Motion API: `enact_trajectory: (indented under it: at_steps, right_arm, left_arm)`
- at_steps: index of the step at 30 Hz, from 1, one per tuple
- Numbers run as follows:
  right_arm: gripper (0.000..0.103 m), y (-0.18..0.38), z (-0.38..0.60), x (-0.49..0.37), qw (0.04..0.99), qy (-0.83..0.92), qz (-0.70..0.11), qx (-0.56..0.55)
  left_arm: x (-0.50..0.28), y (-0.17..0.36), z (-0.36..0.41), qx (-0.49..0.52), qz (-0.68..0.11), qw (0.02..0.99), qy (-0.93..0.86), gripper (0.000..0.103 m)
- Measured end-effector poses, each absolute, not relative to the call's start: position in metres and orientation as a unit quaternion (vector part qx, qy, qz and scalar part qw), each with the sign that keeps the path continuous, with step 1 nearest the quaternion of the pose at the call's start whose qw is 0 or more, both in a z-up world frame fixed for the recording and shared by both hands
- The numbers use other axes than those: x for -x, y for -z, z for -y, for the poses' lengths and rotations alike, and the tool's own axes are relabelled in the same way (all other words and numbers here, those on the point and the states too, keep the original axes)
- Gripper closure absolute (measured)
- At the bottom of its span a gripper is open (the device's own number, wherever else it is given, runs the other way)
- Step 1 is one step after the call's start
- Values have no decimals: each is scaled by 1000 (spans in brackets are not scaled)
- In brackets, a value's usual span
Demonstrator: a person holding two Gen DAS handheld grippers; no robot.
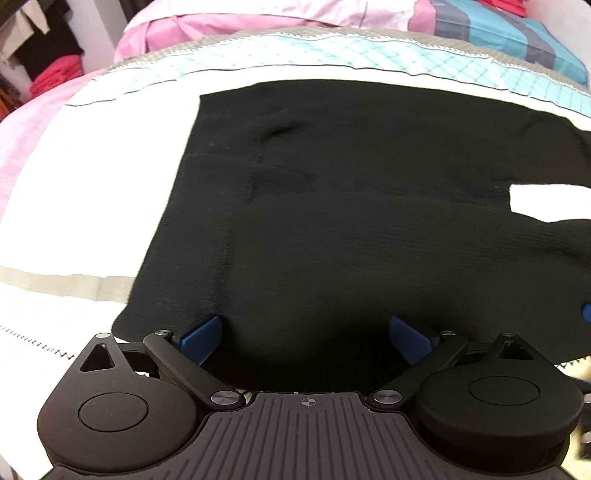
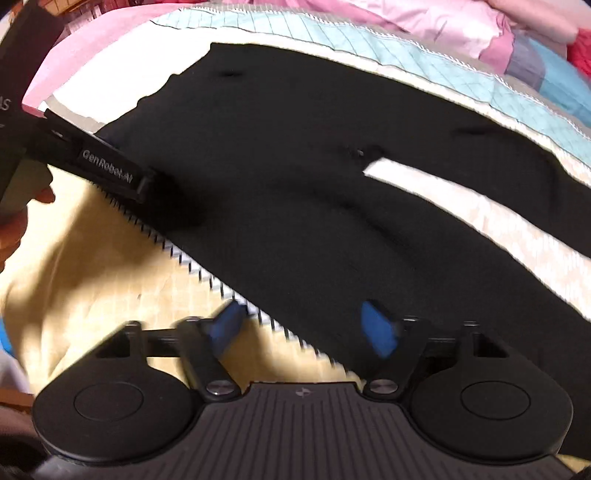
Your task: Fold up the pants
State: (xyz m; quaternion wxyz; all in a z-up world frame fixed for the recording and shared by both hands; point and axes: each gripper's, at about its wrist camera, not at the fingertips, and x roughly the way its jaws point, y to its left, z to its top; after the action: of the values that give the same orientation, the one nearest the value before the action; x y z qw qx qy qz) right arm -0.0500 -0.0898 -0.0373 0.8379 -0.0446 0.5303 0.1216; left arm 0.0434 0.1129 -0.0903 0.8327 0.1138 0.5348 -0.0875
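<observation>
Black pants [image 1: 332, 206] lie spread flat on the bed, waistband to the left, the two legs running off to the right with a gap of white bedding between them. My left gripper [image 1: 306, 338] is open, its blue pads low over the near edge of the pants by the waist end. In the right wrist view the pants [image 2: 314, 184] cross the frame diagonally. My right gripper [image 2: 306, 328] is open over the near edge of the near leg. The left gripper's body [image 2: 107, 170] shows at the left there, in a hand.
The bedspread [image 1: 92, 184] is white with grey and teal stripes and a zigzag-stitched edge [image 2: 184, 258]. Pink bedding [image 1: 221, 26] and a striped pillow [image 1: 517, 33] lie at the far side. Folded red and dark clothes [image 1: 51, 74] sit on shelves at the far left.
</observation>
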Motion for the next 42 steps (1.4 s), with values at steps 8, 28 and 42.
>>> enact_trajectory:
  at_steps: [8,28,42]
  right_arm:
    - [69,16,121,59,841,-98,-532,-8]
    - [30,4,90,42,846,-202,-492,44]
    - [63,31,-29,12,794,-387,-440,161]
  left_arm:
    - [-43,93,-120,-108,-538,832,85,0]
    - [-38,57,-156,-41,-527,844,89,0]
    - [-5,54,-238,-13,-531,847,-25,0]
